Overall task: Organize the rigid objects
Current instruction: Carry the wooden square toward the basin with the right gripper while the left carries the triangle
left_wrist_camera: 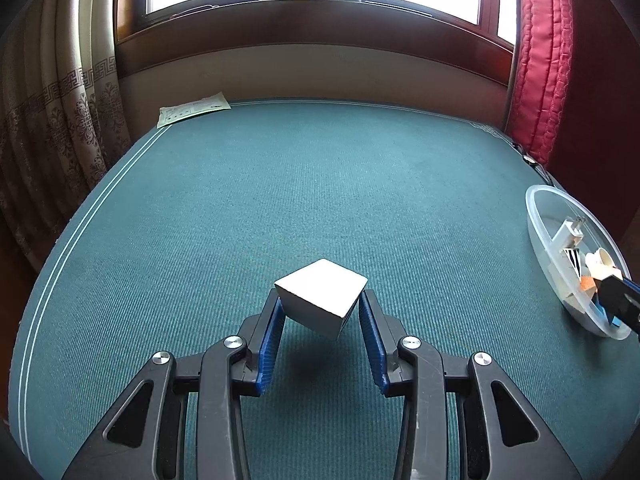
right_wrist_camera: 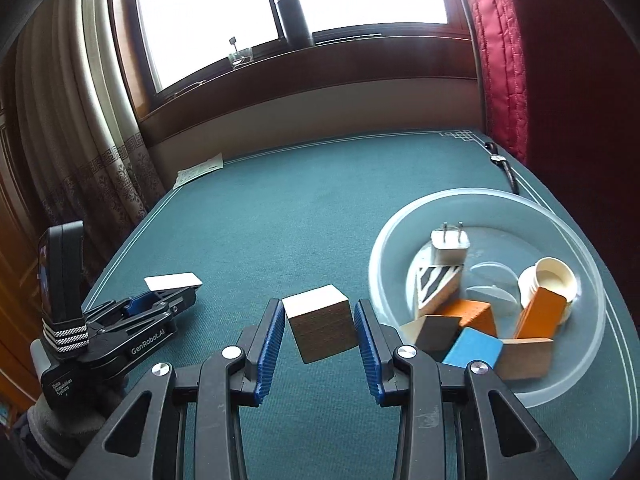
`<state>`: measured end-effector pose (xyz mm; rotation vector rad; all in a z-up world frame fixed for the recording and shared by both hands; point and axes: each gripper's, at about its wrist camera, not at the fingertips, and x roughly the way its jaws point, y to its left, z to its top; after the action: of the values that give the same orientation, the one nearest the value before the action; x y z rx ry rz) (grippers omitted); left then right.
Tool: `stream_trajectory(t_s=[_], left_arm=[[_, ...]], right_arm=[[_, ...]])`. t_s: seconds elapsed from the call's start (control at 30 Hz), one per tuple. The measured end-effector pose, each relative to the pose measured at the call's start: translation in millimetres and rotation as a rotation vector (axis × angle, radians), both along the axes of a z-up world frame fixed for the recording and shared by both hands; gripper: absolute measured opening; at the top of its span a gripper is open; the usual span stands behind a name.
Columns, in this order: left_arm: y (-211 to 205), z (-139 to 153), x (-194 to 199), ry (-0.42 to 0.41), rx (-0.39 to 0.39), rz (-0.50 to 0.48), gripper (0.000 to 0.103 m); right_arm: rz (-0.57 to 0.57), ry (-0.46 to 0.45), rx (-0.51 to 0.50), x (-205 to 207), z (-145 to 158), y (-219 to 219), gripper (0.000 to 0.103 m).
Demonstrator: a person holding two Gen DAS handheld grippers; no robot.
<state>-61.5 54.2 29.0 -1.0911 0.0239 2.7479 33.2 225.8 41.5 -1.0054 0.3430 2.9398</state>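
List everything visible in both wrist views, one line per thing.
white cube: 1, white, held above the cloth
wooden cube: 1, white top, brown sides, held beside the bowl
bowl: 1, clear plastic, right side of the table
blocks: several, orange, blue, wood, striped, in the bowl
plug adapter: 1, white, in the bowl
cap: 1, cream, in the bowl
table cloth: 1, green
paper sheet: 1, pale, far left corner
wristwatch: 1, dark, far right edge
flask: 1, dark, windowsill
left gripper: black, blue pads, gripping the white cube
right gripper: same, gripping the wooden cube
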Motion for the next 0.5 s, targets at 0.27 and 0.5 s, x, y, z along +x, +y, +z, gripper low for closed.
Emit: stream_trajectory(t_s=[0.27, 0.5], left_arm=[[19, 0, 8, -0.009, -0.009, -0.038, 0.039], [37, 2, 14, -0.014, -0.010, -0.073, 0.039]], right_arm=[[-0.122, 0.010, -0.005, 12, 0, 41, 0.038], [-0.232, -0.019, -0.005, 15, -12, 73, 0.039]])
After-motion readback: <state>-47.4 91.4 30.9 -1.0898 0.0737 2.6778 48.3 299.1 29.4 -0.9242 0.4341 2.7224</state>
